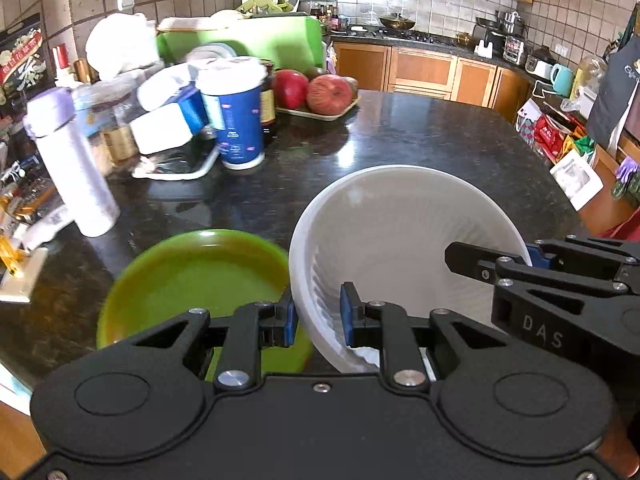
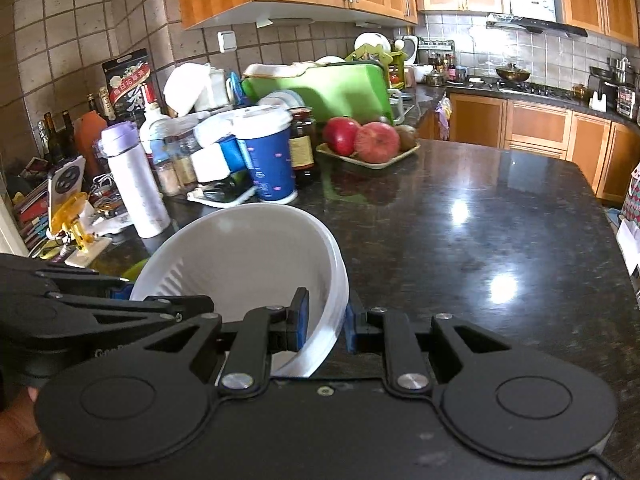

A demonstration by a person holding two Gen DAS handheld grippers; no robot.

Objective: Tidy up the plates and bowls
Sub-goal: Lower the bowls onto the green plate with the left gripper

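A large white ribbed bowl [image 1: 400,248] is held tilted above the black counter, and it also shows in the right wrist view [image 2: 248,256]. My left gripper [image 1: 318,316] straddles its left rim with a gap between the pads. My right gripper [image 2: 326,320] is shut on its right rim; it appears in the left wrist view [image 1: 524,258]. A green plate [image 1: 192,284] lies on the counter just left of and below the bowl. Only a sliver of it [image 2: 134,270] shows in the right wrist view.
Clutter fills the counter's back left: a white and purple flask [image 1: 72,168], a blue paper cup [image 1: 236,116], jars, boxes and a tray of apples [image 1: 316,96]. A green dish rack [image 1: 248,40] stands behind. The dark counter [image 2: 480,216] stretches to the right.
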